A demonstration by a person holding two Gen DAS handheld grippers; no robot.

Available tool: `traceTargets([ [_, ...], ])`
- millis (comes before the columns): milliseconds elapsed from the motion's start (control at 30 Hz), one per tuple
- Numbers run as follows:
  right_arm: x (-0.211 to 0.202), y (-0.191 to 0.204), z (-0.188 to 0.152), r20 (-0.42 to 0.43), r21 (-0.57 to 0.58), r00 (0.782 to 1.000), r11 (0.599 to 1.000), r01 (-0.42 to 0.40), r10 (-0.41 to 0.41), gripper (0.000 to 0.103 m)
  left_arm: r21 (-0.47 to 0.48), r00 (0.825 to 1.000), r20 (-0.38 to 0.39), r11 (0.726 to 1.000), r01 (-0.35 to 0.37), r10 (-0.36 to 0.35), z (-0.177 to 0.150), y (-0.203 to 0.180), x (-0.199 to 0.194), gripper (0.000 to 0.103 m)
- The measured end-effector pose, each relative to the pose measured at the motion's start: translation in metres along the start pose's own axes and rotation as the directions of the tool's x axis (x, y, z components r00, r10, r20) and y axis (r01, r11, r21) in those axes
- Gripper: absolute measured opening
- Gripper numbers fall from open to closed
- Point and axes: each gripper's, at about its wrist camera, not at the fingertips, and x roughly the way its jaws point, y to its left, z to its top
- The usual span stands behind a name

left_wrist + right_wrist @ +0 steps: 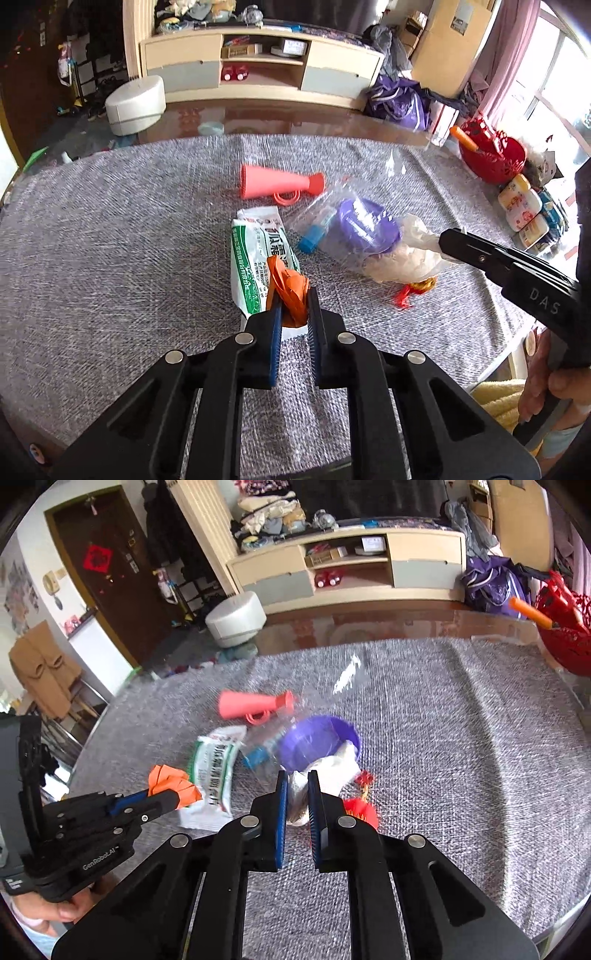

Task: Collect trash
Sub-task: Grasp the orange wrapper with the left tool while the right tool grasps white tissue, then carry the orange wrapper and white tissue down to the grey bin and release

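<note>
My left gripper (293,295) is shut on a crumpled orange paper (290,291), held just above a white and green food wrapper (258,258) on the grey tablecloth. The paper also shows in the right wrist view (173,779). My right gripper (297,779) is shut on the edge of a clear plastic bag (306,764). The bag holds a purple bowl (317,742), a blue tube (256,757) and white paper. In the left wrist view the right gripper (448,240) pinches the bag (369,240) at its right end.
A pink plastic horn (277,182) lies beyond the wrapper. A red and gold wrapper (410,291) lies under the bag. A red basket (491,155) and bottles (521,206) stand at the table's right edge. A TV cabinet (258,66) stands beyond the table.
</note>
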Motion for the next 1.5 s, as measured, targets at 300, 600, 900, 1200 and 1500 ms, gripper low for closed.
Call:
traceTargets([
  [300, -0.06, 0.014, -0.011, 0.067, -0.025, 0.997, 0.999, -0.022, 0.023, 0.012, 0.015, 0.998, 0.064, 1.0, 0.005, -0.006, -0.021, -0.018, -0.056, 0.011],
  [600, -0.108, 0.022, -0.051, 0.058, -0.044, 0.998, 0.999, -0.004, 0.006, 0.012, 0.065, 0.997, 0.055, 0.997, -0.049, 0.046, -0.075, -0.041, -0.1, 0.011],
  [900, -0.115, 0.028, -0.111, -0.015, -0.046, 1.0, 0.999, 0.015, -0.016, 0.012, -0.005, 0.999, 0.029, 1.0, -0.025, 0.025, -0.138, -0.032, -0.12, 0.011],
  [1200, -0.079, 0.039, -0.173, -0.142, -0.046, 0.99, 0.999, 0.012, -0.018, 0.012, -0.046, 0.996, -0.079, 0.999, 0.024, -0.028, -0.198, -0.029, -0.094, 0.012],
  [1500, -0.044, 0.039, -0.214, -0.249, -0.019, 0.968, 1.0, 0.013, -0.017, 0.012, -0.061, 0.978, -0.196, 0.996, 0.064, -0.075, -0.233, -0.038, -0.051, 0.011],
])
